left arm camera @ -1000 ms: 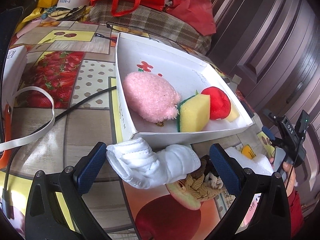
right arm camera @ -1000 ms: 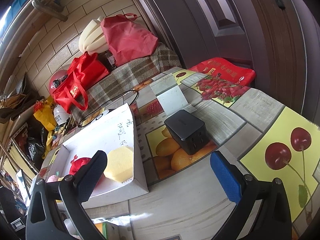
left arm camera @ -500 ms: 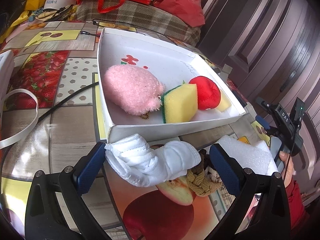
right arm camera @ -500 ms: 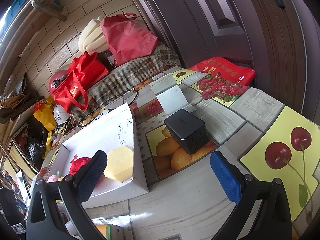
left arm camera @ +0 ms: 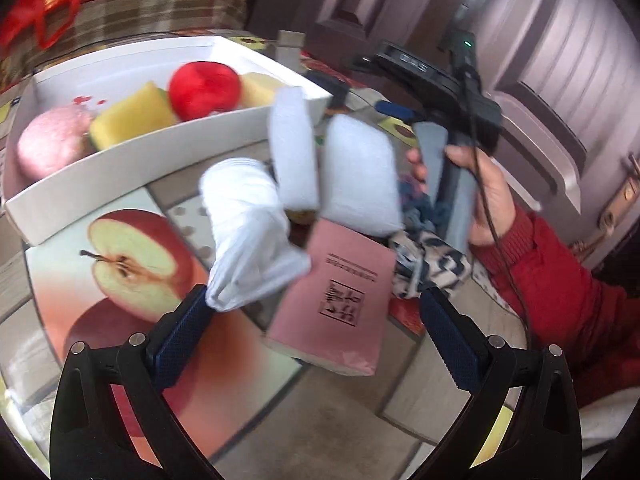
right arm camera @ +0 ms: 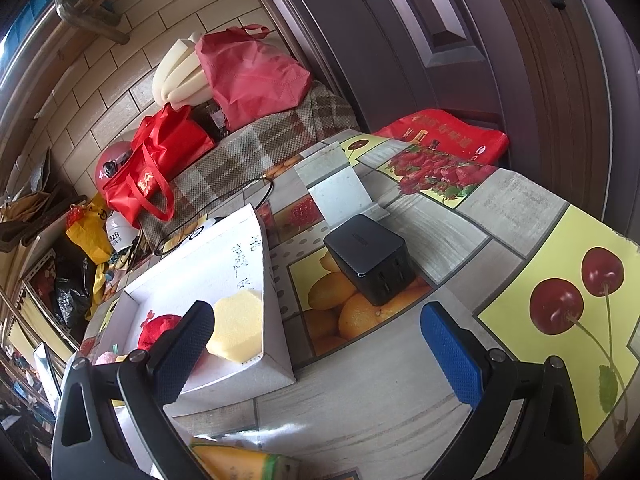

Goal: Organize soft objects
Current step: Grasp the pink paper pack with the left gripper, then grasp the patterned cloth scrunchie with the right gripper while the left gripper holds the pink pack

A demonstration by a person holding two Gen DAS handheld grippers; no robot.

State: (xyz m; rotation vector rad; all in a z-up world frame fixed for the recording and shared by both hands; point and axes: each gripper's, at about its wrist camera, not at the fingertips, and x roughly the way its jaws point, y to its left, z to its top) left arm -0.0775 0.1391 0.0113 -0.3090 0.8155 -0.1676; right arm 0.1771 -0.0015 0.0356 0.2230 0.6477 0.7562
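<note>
My left gripper (left arm camera: 316, 332) is open above the table, and a white rolled cloth (left arm camera: 248, 236) reaches down to its left fingertip (left arm camera: 188, 320). Beyond the cloth lie two white foam pieces (left arm camera: 294, 152), a pink booklet (left arm camera: 340, 296) and a patterned cloth (left arm camera: 432, 264). The white box (left arm camera: 120, 168) at upper left holds a pink plush (left arm camera: 48, 140), a yellow sponge (left arm camera: 132, 120), a red plush (left arm camera: 204, 84) and a pale sponge (left arm camera: 260, 84). My right gripper (right arm camera: 320, 344) is open and holds nothing, beside the box (right arm camera: 276, 320) with the pale sponge (right arm camera: 236, 328).
A hand (left arm camera: 484, 184) in a red sleeve (left arm camera: 560, 288) holds the right gripper's handle at the right. A black charger (right arm camera: 368, 256) and a white stand (right arm camera: 340, 184) sit on the fruit-print tablecloth. Red bags (right arm camera: 156, 176) are piled behind on a plaid cover. A yellow-green item (right arm camera: 240, 464) lies at the bottom edge.
The left view has swung right and is blurred: the box now sits at upper left, and the booklet, foam pieces and the hand have come into view. The right view is unchanged.
</note>
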